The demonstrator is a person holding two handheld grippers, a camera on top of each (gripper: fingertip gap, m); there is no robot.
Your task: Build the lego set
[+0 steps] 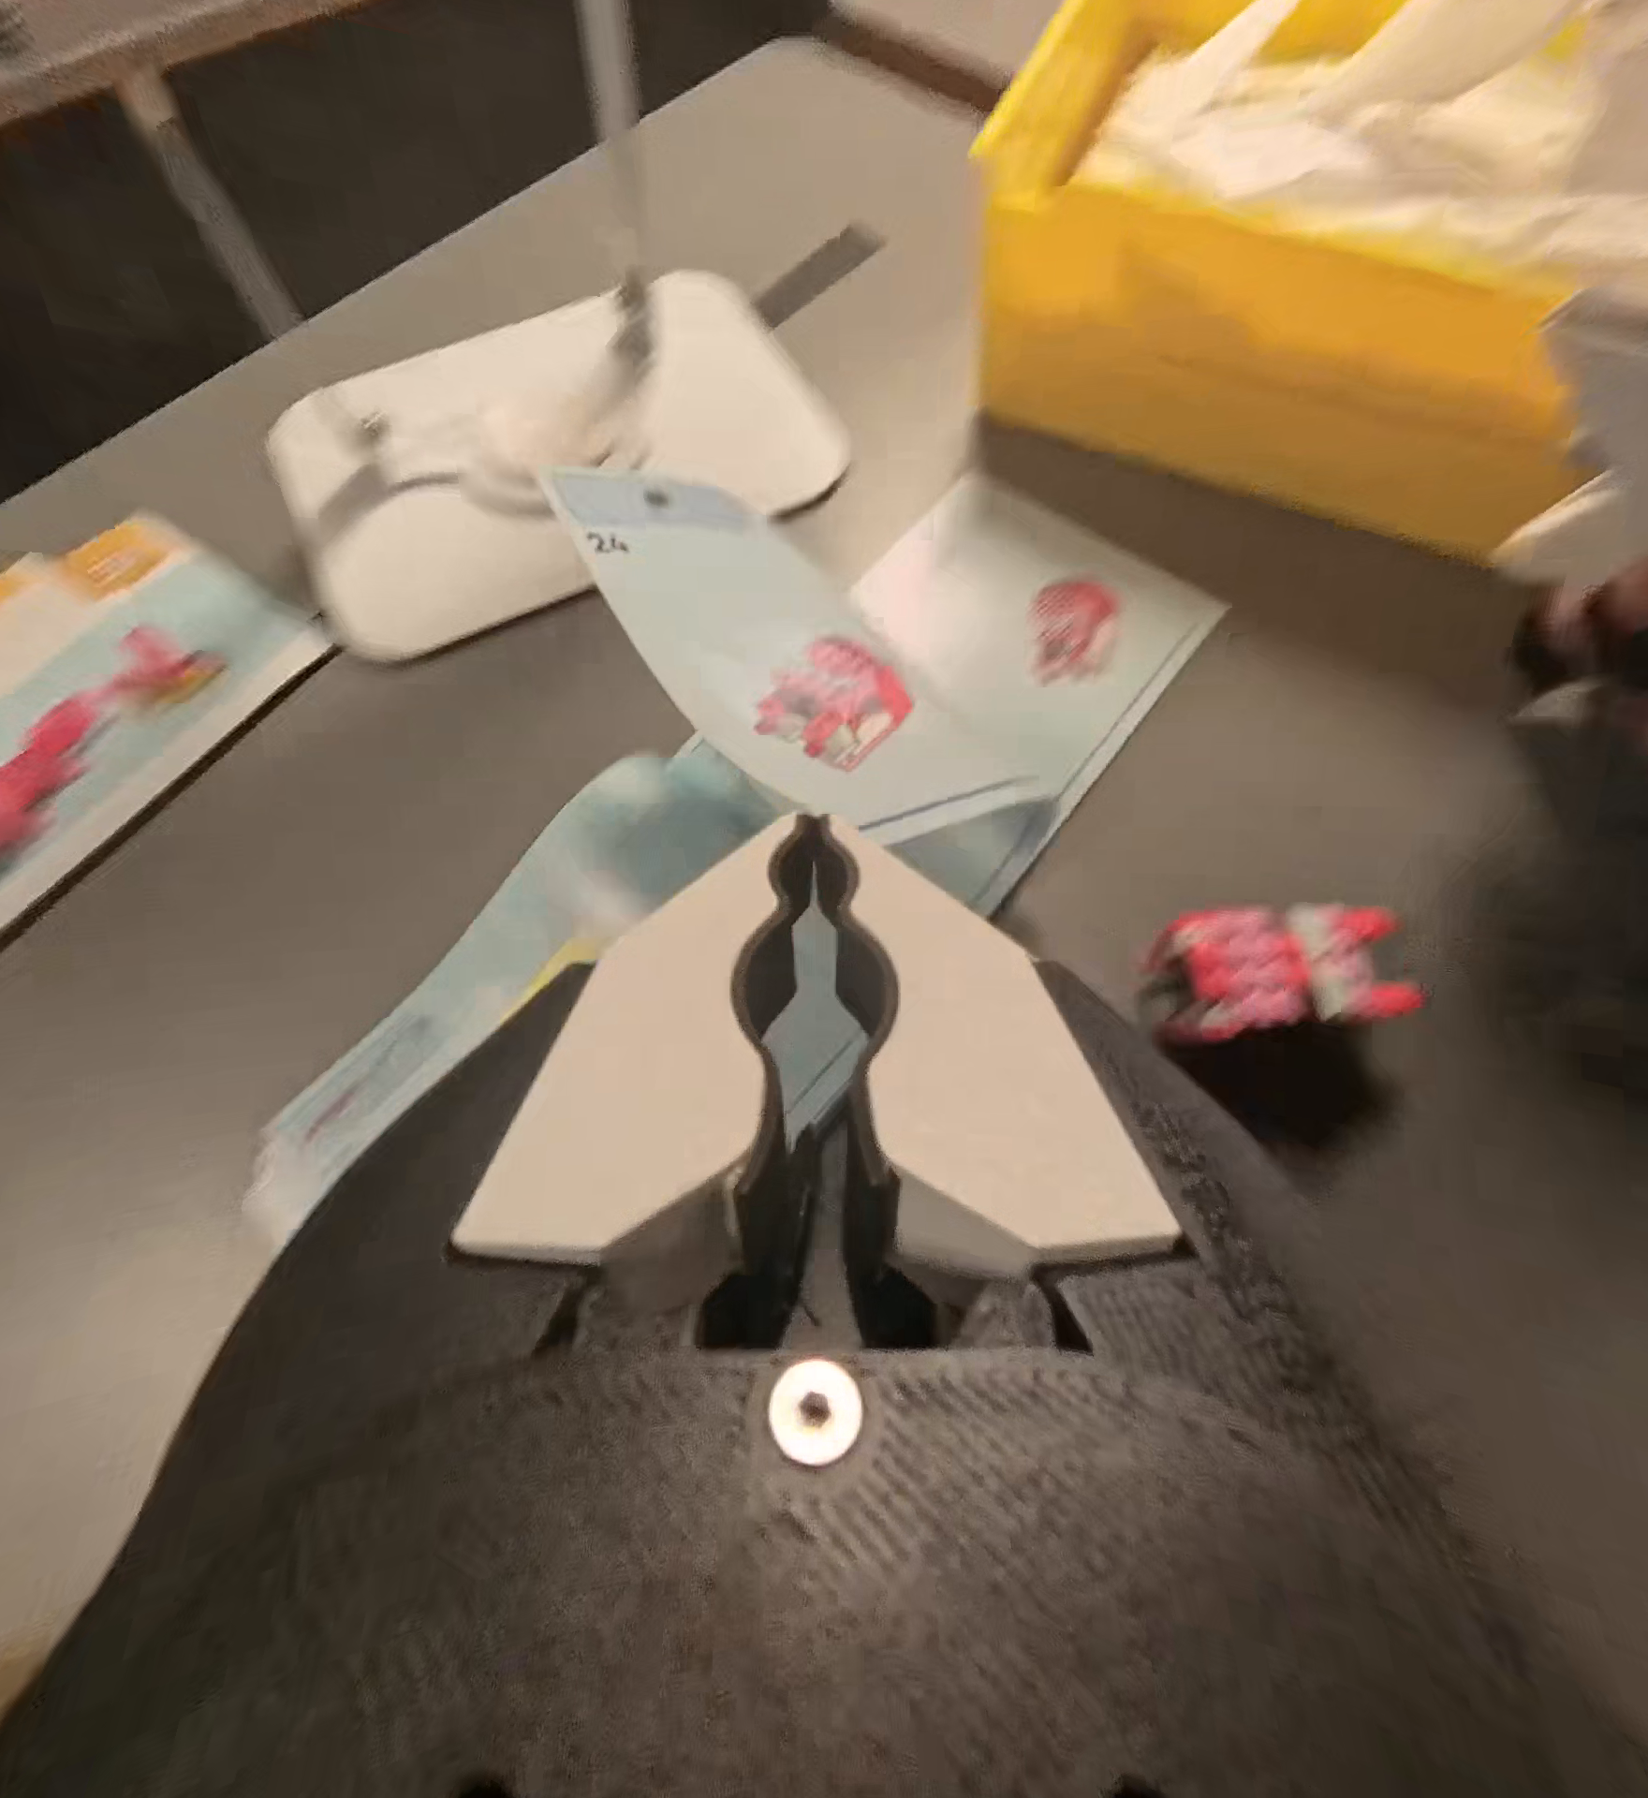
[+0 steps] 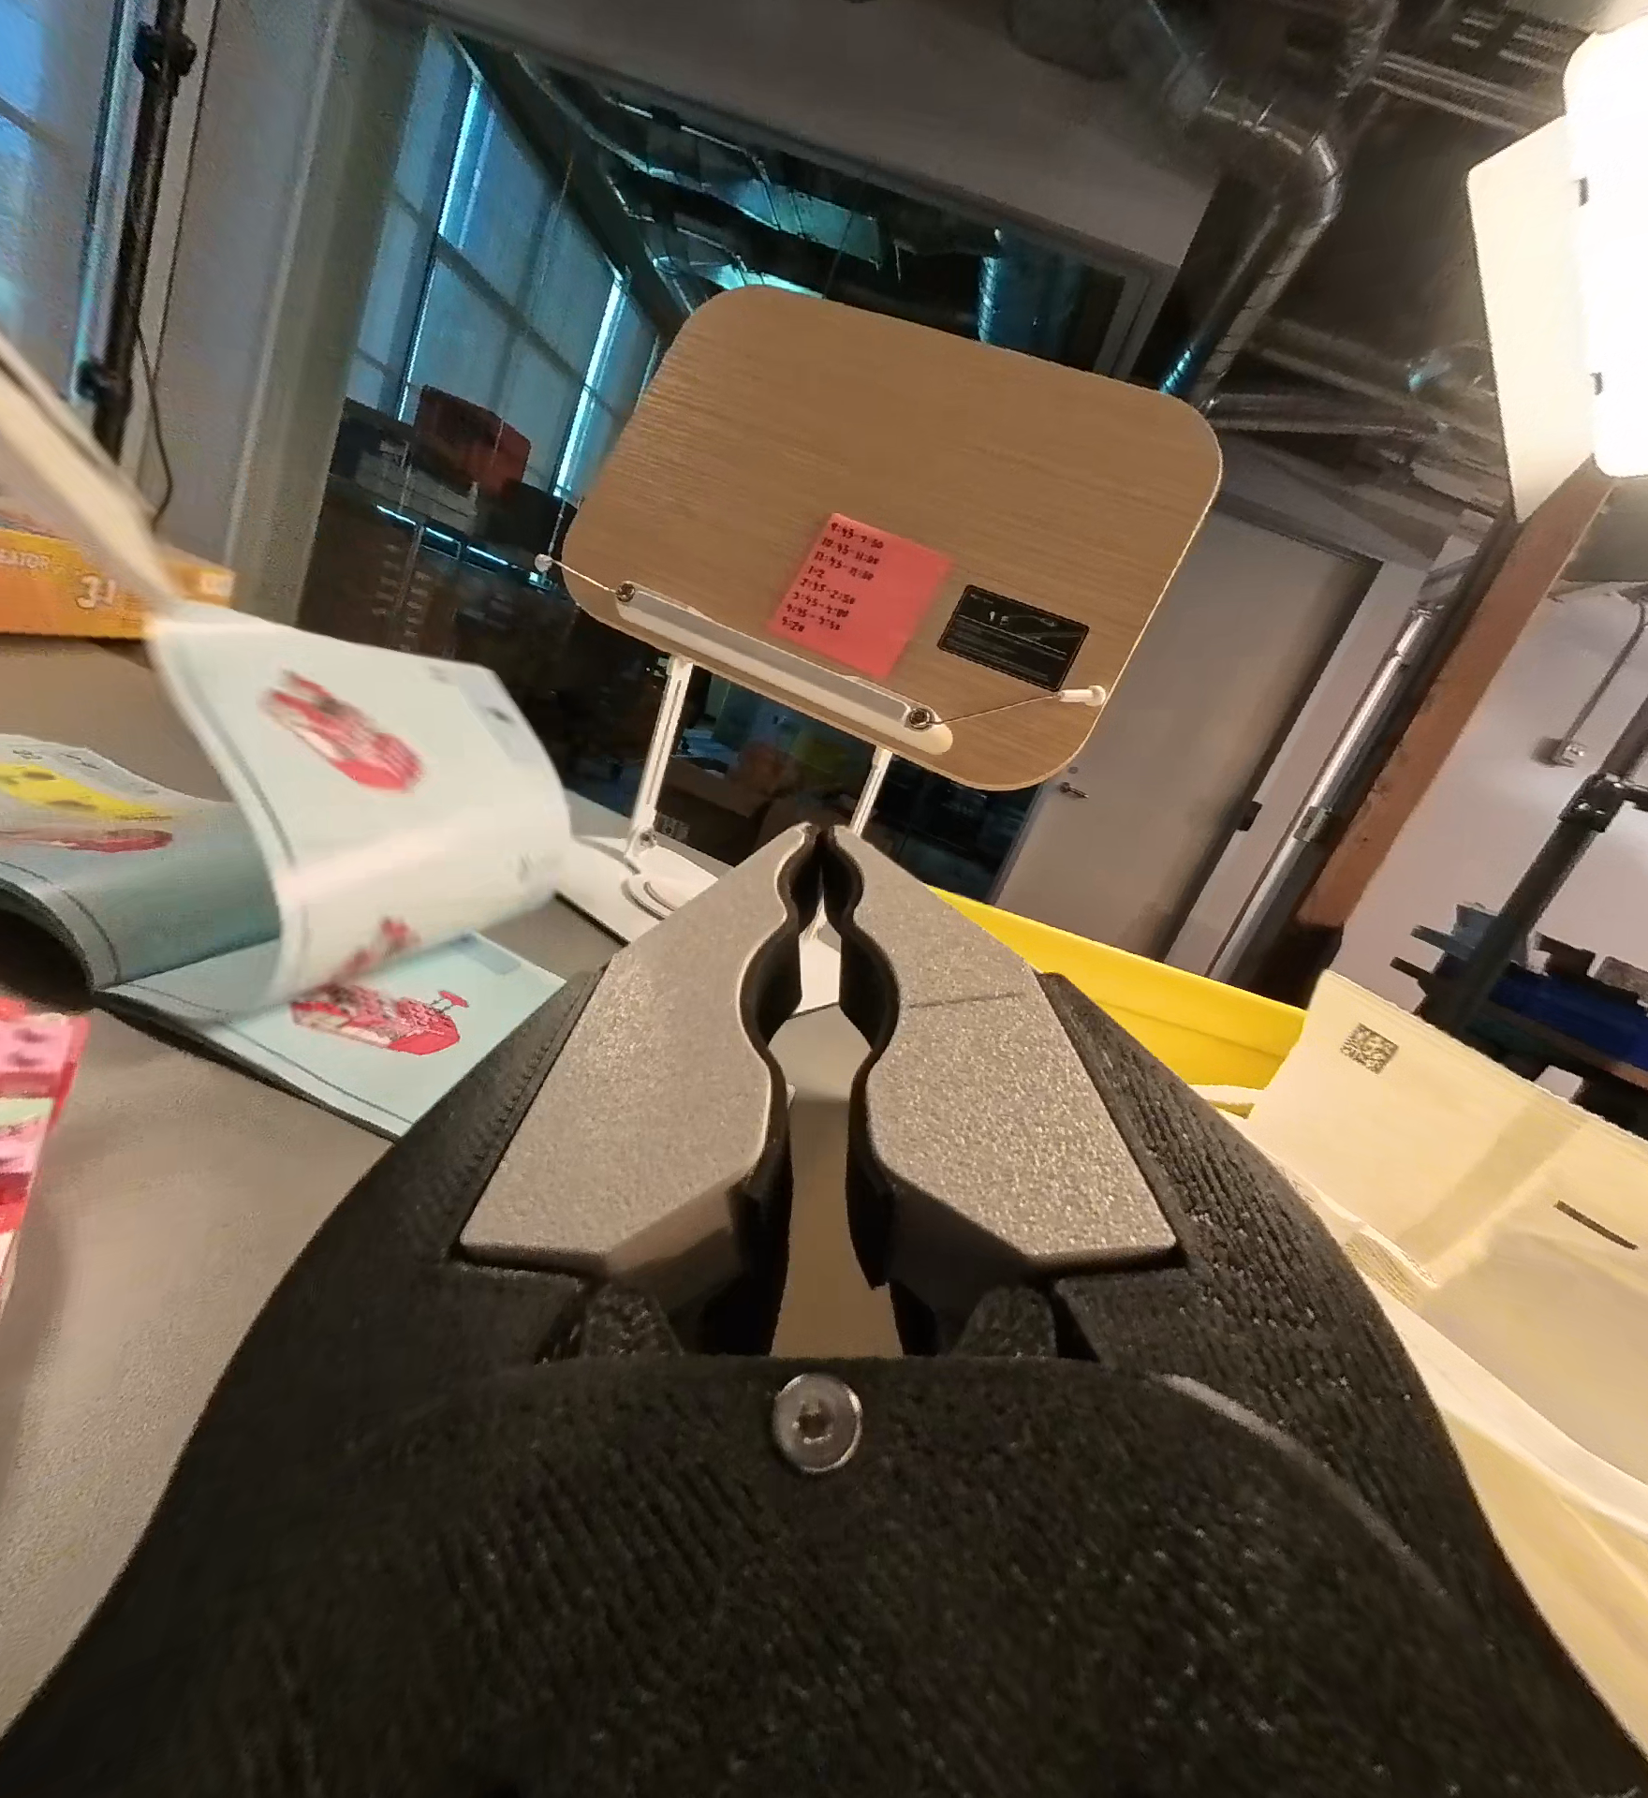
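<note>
Paper, thin and limp: a pale blue booklet page [image 1: 781, 662] curls up at frame centre, its lower edge pinched in the closed left tool [image 1: 815, 825]; it looks light and easily torn, best held by a margin. Right tool [image 2: 820, 837], closed on nothing, hovers over the tabletop [image 2: 178, 1148]

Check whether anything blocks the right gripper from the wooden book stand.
Nothing visible does. The right gripper faces the book stand across open air; the yellow bin sits lower right, the lifted page left.
</note>
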